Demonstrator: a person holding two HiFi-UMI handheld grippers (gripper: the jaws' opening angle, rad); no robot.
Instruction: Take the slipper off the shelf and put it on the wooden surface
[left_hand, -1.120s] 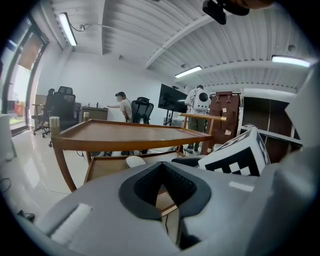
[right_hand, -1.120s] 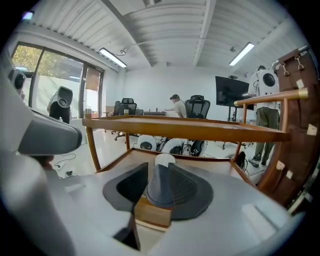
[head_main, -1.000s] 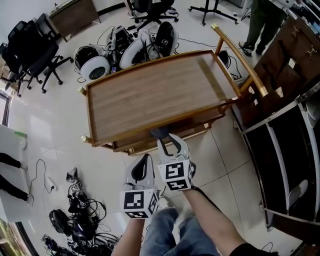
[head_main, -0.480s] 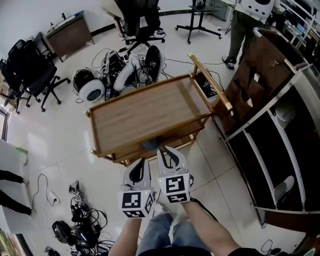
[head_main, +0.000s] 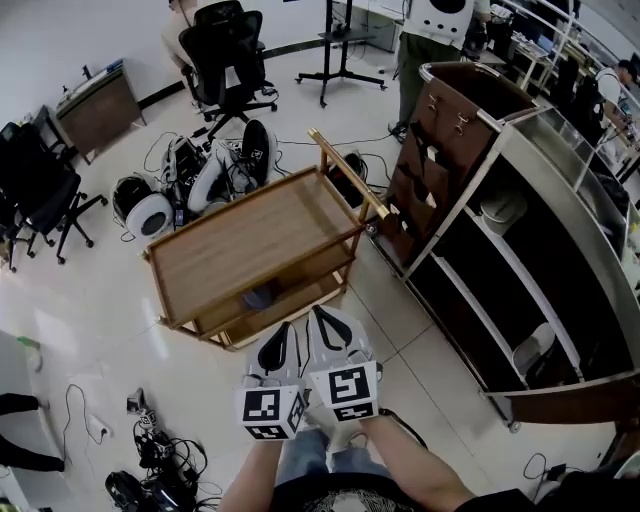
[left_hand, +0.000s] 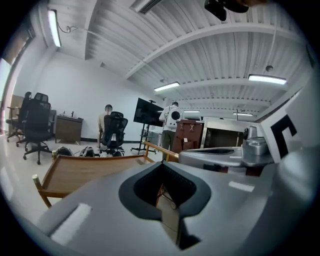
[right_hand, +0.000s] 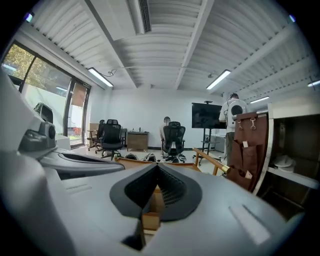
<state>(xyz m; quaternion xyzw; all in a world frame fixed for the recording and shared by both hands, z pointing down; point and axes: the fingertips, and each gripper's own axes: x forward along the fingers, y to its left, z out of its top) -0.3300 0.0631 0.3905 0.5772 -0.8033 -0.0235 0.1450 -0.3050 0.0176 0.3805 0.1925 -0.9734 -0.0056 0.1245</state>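
White floor tiles (head_main: 90, 290) carry one wooden cart (head_main: 240, 235) at mid-frame. One greyish slipper (head_main: 262, 296) lies on the shelf under the cart's top, near its lower edge. Two grippers sit side by side at lower centre. The left gripper (head_main: 284, 332) has its jaws together. The right gripper (head_main: 322, 318) has just been closing and is now pinched together, with nothing between either pair. At right, one dark open cabinet (head_main: 470, 195) holds one pale bowl-like thing (head_main: 497, 212).
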